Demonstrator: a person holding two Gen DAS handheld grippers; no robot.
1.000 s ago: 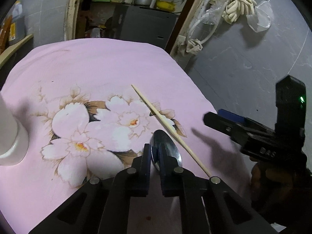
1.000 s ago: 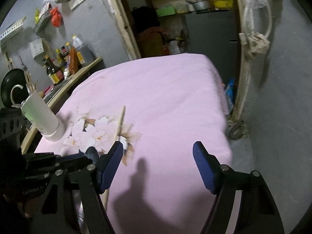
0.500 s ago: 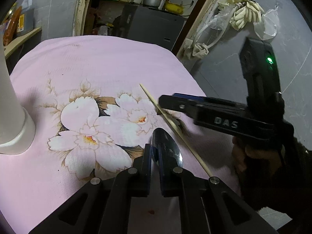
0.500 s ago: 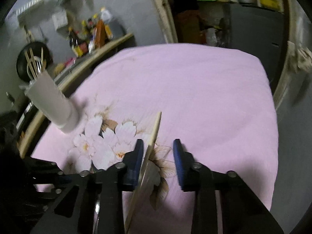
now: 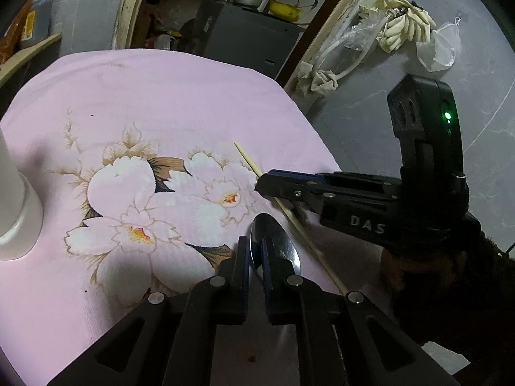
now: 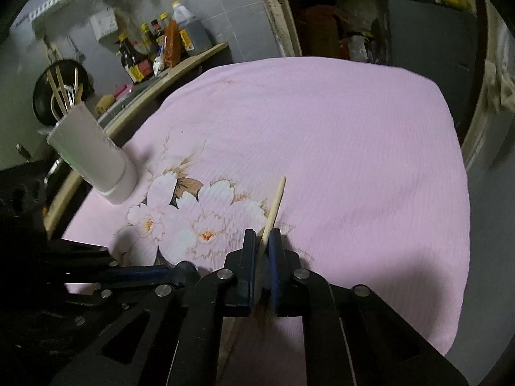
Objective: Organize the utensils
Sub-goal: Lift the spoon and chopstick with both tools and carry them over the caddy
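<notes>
A: Right wrist view: right gripper (image 6: 264,241) clamps the chopstick (image 6: 275,204), tip toward 12 o'clock, over the floral cloth (image 6: 354,160).
B: Left gripper (image 5: 256,251) pinches the spoon (image 5: 276,246); holder (image 6: 93,157) at 10 o'clock.

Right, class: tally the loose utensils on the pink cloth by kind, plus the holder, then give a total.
Spoon: 1
Chopstick: 1
White holder: 1
Total: 3
</notes>
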